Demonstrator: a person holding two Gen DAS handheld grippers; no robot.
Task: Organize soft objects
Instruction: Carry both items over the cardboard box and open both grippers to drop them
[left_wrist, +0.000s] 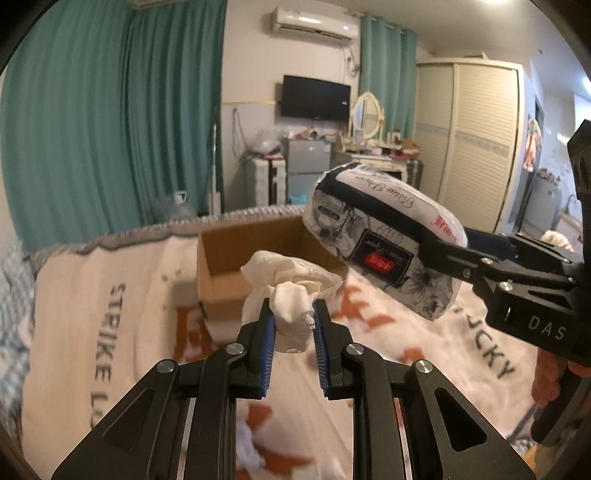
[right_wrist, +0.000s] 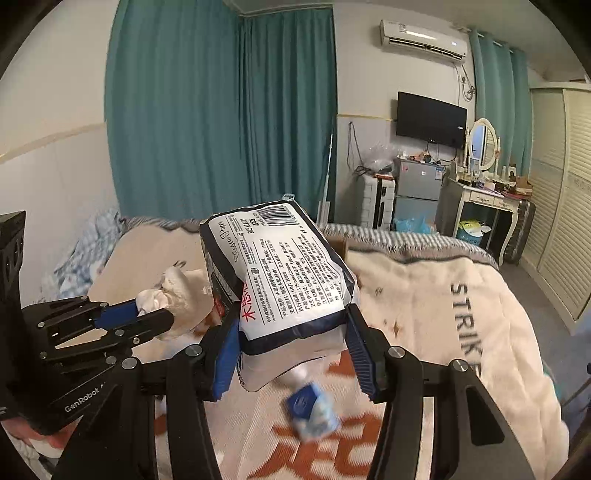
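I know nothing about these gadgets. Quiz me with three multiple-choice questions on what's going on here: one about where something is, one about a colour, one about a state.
1. Where is the cardboard box?
A. On the bed, beyond the left gripper
B. On the floor by the wardrobe
C. On the dressing table

2. What colour are the curtains?
A. Orange
B. Teal
C. White

3. What is the right gripper doing?
A. Hanging open and empty
B. Shut on the cloth
C. Shut on the tissue pack

Answers: 1 A, the box sits on the blanket past the left gripper. 2 B, teal drapes cover the wall. 3 C, its jaws clamp the tissue pack, while the left gripper holds the white cloth.
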